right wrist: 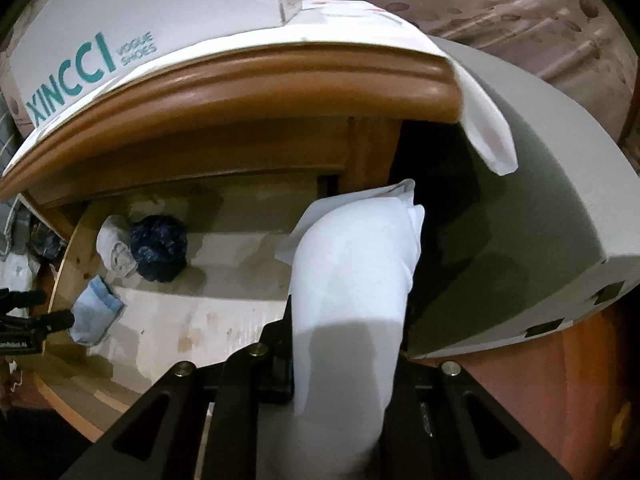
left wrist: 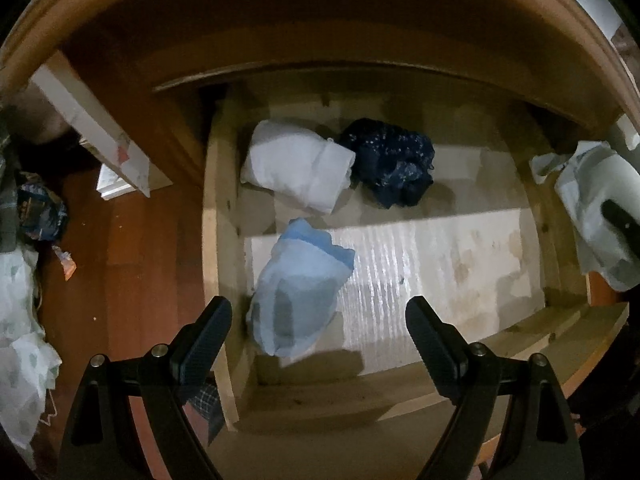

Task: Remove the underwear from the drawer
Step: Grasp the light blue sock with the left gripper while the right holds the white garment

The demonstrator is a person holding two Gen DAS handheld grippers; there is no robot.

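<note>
While drawered, blue underwear (left wrist: 298,284) between left tongs (left wrist: 319,328).

Dim, warm light with hard shadows across the drawer (left wrist: 224,208) floor, soft blur, and heavy fisheye bending at black edges.

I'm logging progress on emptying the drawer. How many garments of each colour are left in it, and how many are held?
White, in drawer: 1
Dark blue, in drawer: 1
Light blue, in drawer: 1
White, held by right gripper: 1
Total: 4
</note>
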